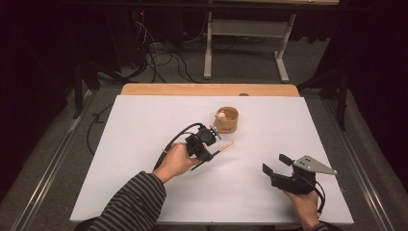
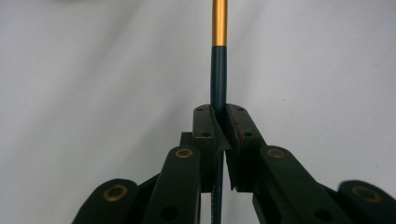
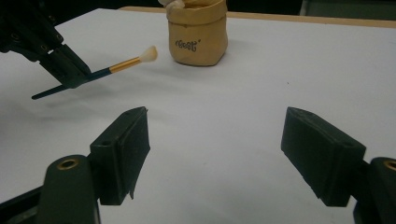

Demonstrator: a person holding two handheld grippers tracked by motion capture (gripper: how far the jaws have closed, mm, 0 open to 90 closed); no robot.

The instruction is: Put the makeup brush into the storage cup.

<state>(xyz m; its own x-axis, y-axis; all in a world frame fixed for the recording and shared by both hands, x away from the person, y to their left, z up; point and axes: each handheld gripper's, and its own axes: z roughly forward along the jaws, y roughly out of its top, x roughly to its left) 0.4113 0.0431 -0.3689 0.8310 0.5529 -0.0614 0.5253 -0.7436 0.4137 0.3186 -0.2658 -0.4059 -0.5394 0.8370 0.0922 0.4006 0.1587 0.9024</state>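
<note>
Brush [image 1: 215, 153] work is what you have in hand: your left gripper [image 1: 206, 149] is clamped tight on the dark handle of a small brush, near the middle of the white table [image 1: 144, 192], just near-left of the tan pouch [image 1: 226, 119]. In the left gripper view the jaws pinch the dark shaft [image 2: 218, 79] just below its gold ferrule [image 2: 219, 23], and the handle runs straight between the pads. From the right gripper view you can see the pale bristle tuft [image 3: 149, 53] pointing toward the pouch [image 3: 198, 35], with the tail of the handle sticking out behind the jaws and the brush held clear of the table. Your right gripper [image 1: 278, 164] rests near the right edge, jaws spread wide and holding nothing. Judge the brush as very light and stiff along the handle, but thin, round and smooth, so it could roll or pivot in the pads if you knock the tip. The tuft is soft and would splay under pressure, so keep your hold on the dark handle close to the ferrule, as now, never on the bristles. The pouch looks soft-walled and already holds something pale, so it may tip if you push the brush against its rim
</note>
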